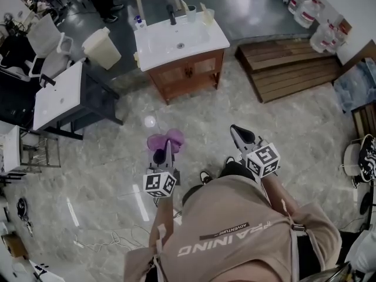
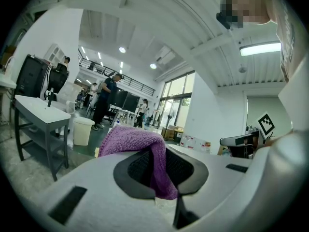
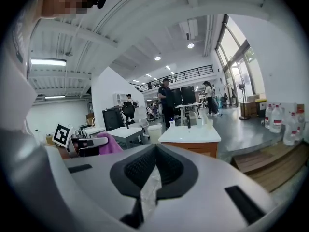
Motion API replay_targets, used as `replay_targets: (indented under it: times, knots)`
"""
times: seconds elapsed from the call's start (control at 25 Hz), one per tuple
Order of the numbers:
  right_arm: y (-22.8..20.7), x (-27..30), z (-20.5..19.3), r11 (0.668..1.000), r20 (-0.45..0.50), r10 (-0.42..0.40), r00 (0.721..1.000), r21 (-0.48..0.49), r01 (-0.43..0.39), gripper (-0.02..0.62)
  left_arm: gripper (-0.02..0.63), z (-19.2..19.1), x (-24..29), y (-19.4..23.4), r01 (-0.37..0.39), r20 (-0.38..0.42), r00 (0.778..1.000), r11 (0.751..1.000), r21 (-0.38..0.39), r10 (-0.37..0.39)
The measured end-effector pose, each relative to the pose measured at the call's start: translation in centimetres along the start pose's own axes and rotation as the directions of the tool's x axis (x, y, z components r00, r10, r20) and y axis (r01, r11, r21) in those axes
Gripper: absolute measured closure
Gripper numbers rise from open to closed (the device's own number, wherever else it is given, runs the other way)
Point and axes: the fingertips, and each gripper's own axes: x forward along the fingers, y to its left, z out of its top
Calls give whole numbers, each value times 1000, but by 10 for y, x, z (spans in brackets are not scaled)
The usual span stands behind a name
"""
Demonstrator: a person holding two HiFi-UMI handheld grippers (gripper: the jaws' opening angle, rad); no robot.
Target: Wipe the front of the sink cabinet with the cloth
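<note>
The left gripper point(image 1: 166, 150) had its jaws clamped on the purple cloth point(image 1: 165, 139), above the floor point(image 1: 106, 169). The sink cabinet point(image 1: 187, 73) stood well apart ahead. The right gripper point(image 1: 239, 134) had its jaws together, holding nothing.

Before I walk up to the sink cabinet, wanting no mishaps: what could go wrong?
The left gripper pinches only a fold of the purple cloth. Most of it hangs loose, so it may slip out under wiping pressure.
Cups stand on top of the sink cabinet; a hard push could topple them.
</note>
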Motion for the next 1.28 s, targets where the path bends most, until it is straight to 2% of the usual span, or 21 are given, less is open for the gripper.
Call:
replay_targets:
  times: [0.24,0.4,0.6,0.88,1.12,1.28]
  knots:
    - [-3,13,2,1000,-2,6,1000,-3,-6,584,568,-12,8,9,-8,-33,999,1000,-21,8]
    - [-19,29,6,1000,-11,27,1000,-11,-27,584,568,-7,29,6,-18,-39,999,1000,-16,17]
    - [-54,61,5,998,-31,62,998,-17,-62,584,568,0,69,6,-49,-57,997,999,0,49]
    - [-118,111,30,991,-16,132,991,-28,-133,584,568,24,142,0,-82,-52,995,997,-1,82]
    - [-160,141,39,979,-32,192,981,-63,-193,584,568,41,182,6,-169,-19,986,980,-105,168]
    - [-174,162,39,971,-35,231,972,-58,-233,584,568,40,193,15,-226,-31,974,970,-93,224]
